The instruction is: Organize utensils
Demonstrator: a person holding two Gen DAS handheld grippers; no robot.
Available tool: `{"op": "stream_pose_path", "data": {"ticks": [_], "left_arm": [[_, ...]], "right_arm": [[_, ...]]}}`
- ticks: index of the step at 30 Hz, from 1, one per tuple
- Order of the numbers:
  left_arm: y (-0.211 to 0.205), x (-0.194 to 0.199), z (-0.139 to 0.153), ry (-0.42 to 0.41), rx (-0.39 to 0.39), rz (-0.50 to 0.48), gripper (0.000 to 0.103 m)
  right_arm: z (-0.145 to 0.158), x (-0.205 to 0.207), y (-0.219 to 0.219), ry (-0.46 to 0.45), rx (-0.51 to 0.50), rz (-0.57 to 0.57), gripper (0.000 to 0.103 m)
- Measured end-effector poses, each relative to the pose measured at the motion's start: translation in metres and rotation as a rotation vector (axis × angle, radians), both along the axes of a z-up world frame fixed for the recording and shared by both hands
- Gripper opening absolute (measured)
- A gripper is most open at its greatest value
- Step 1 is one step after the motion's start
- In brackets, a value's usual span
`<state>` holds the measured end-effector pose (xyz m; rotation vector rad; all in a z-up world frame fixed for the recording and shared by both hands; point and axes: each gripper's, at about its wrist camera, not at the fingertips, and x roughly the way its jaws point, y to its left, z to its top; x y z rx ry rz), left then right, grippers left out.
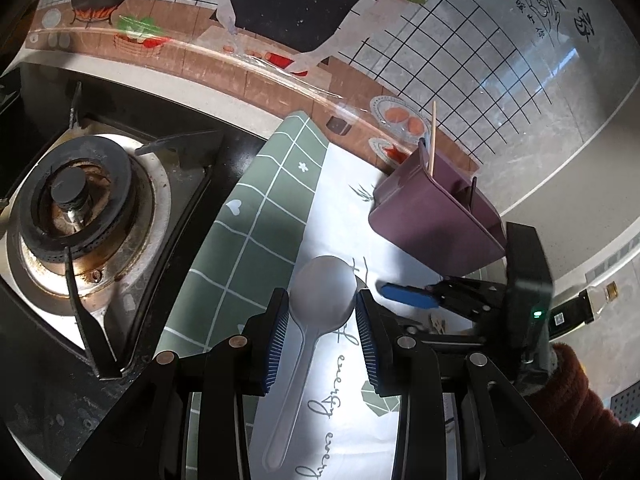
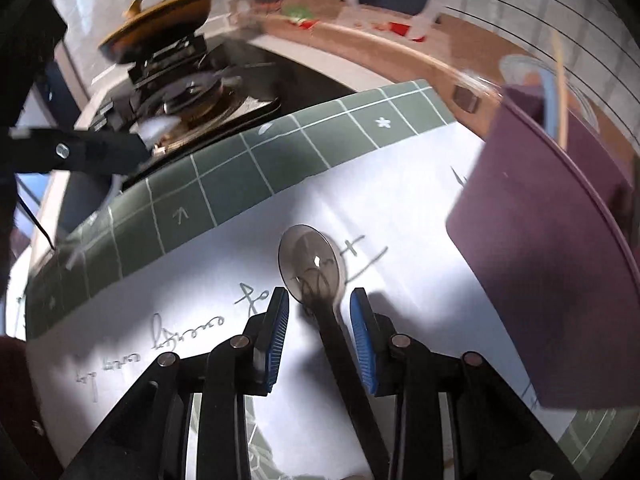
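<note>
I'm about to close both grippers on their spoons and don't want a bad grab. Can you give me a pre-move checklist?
1. White spoon between the left gripper fingers: ok.
2. Left gripper open: ok.
3. Clear spoon with dark handle between the right gripper fingers: ok.
4. Right gripper open: ok.
5. Purple holder upright, opening free: ok; a chopstick already stands inside.
6. Fingers low enough to grip: cannot tell.

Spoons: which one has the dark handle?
The clear-bowled spoon between the right claw fingers. The spoon between the left claw fingers is all white.
</note>
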<state>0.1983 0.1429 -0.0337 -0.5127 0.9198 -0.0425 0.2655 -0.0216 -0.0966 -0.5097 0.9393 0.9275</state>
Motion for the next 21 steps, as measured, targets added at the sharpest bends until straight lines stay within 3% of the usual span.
{"op": "stream_pose_path", "data": {"ticks": [2,7,12,21], "left_arm": [[0.000,-0.002,0.000,0.000,0.002,0.004,0.035],[-0.004,-0.004,0.000,-0.003,0.039,0.005,0.035],[-0.010,-0.004,0.002,-0.008,0.077,-0.008,0.035],[-0.005,-0.011,0.011,-0.037,0.106,0.012,0.035]], "right_arm": [[-0.003,0.003,0.009,-0.030,-0.025,0.004,0.030],[-0.009,0.011,0.025,0.003,-0.027,0.033,0.037],[-0.006,-0.002,0.028,0.045,-0.020,0.066,0.035],[-0.009,-0.020,0.041,-0.016,-0.050,0.090,0.033]]}}
